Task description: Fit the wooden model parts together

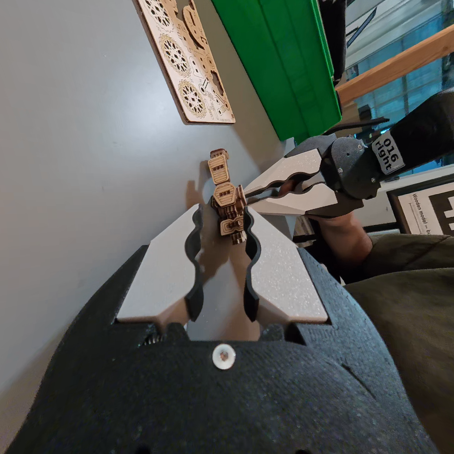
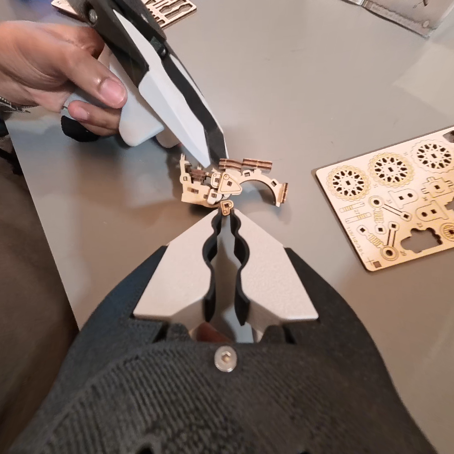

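A partly built wooden model [image 2: 228, 186] with a curved arch end hangs just above the grey table. My left gripper [image 1: 222, 208] is shut on the model [image 1: 224, 196]; in the right wrist view it [image 2: 216, 161] reaches in from the upper left and grips the model's top. My right gripper [image 2: 226, 214] is shut on a small wooden piece [image 2: 226, 207] and holds it against the model's underside. In the left wrist view the right gripper [image 1: 245, 197] comes in from the right with its tips touching the model's side.
A flat wooden parts sheet [image 2: 393, 191] with gear wheels lies to the right, also in the left wrist view [image 1: 186, 61]. A green bin [image 1: 282, 68] stands behind it. Another parts sheet [image 2: 172, 12] lies at the far left. A person's hand [image 2: 61, 68] holds the left gripper. The tips of both grippers are at nearly the same place.
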Available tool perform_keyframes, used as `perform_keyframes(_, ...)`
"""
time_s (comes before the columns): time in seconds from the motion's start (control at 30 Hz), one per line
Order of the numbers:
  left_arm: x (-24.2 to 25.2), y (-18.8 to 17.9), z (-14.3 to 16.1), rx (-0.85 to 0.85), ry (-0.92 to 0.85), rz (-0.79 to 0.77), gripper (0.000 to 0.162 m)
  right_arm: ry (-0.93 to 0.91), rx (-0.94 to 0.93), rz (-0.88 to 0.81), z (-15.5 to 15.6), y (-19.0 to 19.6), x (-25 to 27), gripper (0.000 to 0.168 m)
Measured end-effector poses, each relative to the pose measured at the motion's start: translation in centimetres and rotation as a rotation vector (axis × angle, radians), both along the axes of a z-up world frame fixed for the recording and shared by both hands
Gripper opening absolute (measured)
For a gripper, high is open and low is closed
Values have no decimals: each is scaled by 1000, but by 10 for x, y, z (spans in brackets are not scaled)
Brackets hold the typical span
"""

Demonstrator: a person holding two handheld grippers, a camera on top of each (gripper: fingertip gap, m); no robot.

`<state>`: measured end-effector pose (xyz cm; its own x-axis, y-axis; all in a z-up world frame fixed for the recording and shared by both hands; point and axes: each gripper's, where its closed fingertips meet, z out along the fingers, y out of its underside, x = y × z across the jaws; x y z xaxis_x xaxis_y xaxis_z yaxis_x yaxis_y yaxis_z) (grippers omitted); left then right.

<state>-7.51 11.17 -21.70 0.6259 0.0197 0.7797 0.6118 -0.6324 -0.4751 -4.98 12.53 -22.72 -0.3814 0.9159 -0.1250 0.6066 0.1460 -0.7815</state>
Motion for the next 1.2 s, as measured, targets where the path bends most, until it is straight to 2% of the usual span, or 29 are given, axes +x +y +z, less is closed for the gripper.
perform_keyframes(0.03,2,0,0,-5,1,-8,32,-2,2,0,0,0,0,5)
perform_keyframes(0.23,19,1,-1,-34,-69,-67,32,-12,30,12,-4,-1,1,5)
perform_keyframes(0.7,20,0,-2,-47,-124,-55,24,4,50,27,-2,-3,1,5)
perform_keyframes(0.97,26,-4,4,-55,-231,-76,35,66,59,48,9,-7,-1,5)
perform_keyframes(1.07,24,-4,2,-58,-218,-61,25,67,66,48,8,-7,-1,5)
perform_keyframes(1.2,23,-3,3,-50,-217,-56,25,69,57,46,9,-6,-1,5)
